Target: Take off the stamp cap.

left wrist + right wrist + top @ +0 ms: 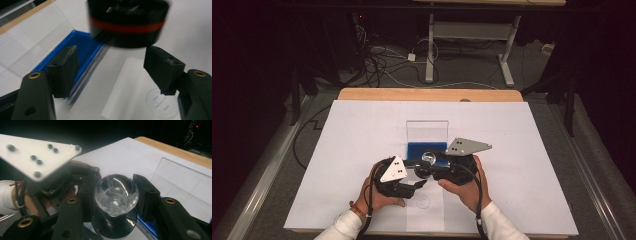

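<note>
Right gripper (116, 195) clamps the glass knob (116, 192) above the blue tray (82, 50); left gripper (117, 72) gapes empty, likely ready to steady the black base (127, 25).

**Centre crowded, flanks open**

The middle of the white sheet (362, 140) is blocked by the upright clear panel (427, 131) and the blue tray (418, 148). The gap between the left gripper (110, 72)'s parted jaws is partly closed off above by a black, red-banded base (127, 25). Open sheet is left on both sides.
</note>
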Motion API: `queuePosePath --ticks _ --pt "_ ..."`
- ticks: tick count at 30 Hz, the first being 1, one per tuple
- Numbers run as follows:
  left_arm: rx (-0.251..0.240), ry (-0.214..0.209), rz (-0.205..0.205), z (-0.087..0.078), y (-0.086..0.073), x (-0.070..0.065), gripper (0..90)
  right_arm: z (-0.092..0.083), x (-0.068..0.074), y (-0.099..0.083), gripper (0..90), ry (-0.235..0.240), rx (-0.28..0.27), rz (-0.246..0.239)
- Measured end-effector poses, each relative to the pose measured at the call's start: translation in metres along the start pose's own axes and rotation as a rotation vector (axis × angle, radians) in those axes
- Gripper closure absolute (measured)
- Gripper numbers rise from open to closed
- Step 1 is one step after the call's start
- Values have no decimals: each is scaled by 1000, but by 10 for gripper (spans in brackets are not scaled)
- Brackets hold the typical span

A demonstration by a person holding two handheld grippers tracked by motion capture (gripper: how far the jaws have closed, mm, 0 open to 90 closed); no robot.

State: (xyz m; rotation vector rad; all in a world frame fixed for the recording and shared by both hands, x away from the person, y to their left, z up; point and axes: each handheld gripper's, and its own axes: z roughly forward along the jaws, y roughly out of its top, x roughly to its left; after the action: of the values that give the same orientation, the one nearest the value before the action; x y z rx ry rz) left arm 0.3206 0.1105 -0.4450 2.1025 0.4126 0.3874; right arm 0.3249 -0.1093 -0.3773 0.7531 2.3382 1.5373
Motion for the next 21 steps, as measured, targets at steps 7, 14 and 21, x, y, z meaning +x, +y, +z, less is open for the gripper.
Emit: queuePosePath --ticks 7,14,21 --pt "2 0 -7 -1 8 -13 346 5 4 -7 570 16 20 1" --pt "16 -7 -2 2 6 -14 345 4 9 -8 570 28 12 2" --pt "24 5 -5 4 5 -14 360 3 7 -10 570 34 7 20"
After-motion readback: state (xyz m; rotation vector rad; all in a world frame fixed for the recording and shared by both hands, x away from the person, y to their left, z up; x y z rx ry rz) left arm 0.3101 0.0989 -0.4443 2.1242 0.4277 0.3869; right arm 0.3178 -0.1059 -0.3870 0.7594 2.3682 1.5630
